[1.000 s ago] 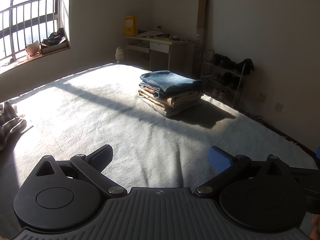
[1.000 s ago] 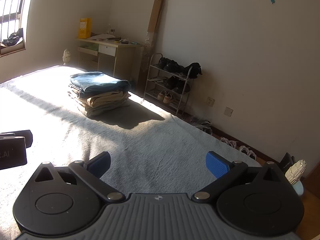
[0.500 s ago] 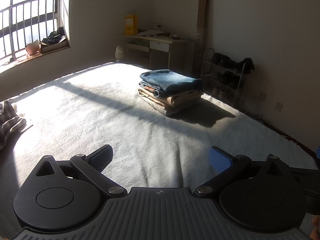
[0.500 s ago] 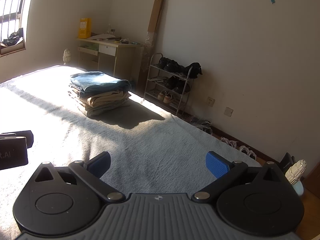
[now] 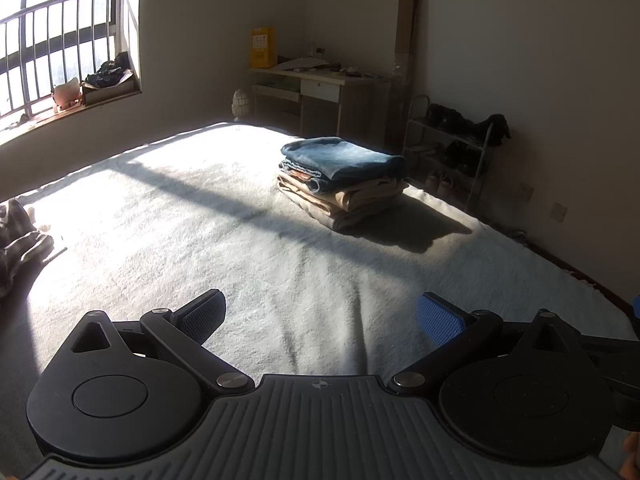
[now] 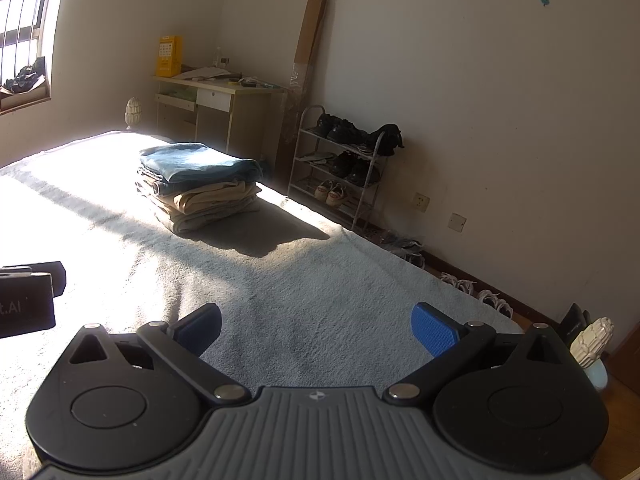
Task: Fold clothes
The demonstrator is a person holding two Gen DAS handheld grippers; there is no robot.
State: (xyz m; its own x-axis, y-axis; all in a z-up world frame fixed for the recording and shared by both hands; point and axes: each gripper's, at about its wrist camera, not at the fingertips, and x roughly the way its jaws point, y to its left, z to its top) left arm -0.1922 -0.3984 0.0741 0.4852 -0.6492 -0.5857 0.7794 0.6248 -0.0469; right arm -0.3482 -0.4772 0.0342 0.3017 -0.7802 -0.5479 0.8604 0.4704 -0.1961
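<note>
While sunlight from the barred window (image 5: 60, 48) falls in a wide band across the bed (image 5: 240, 240), a crumpled grey garment (image 5: 18, 240) lies at the bed's far left edge, partly cut off by the frame. Further right, the left gripper (image 5: 320, 316) hovers over the pale blanket with its fingers (image 5: 202, 316) spread wide and nothing between them. Beyond it, toward the bed's far right corner, sits a stack of folded clothes (image 5: 344, 180): folded blue jeans (image 5: 344, 158) on top, tan and beige pieces beneath, casting a dark shadow to the right. Behind the stack a small desk (image 5: 320, 96) stands against the wall, with a yellow box (image 5: 262, 48) on its left end, and a tall cardboard tube (image 5: 404, 24) leans in the corner beside it. Right of that stands a wire shoe rack (image 6: 340, 164) holding dark shoes on its upper shelves and 2 pale ones lower down. In the right wrist view, the right gripper (image 6: 316, 330) also hangs above the blanket, fingers (image 6: 436, 334) released and empty, well apart from the stack of folded clothes.
</note>
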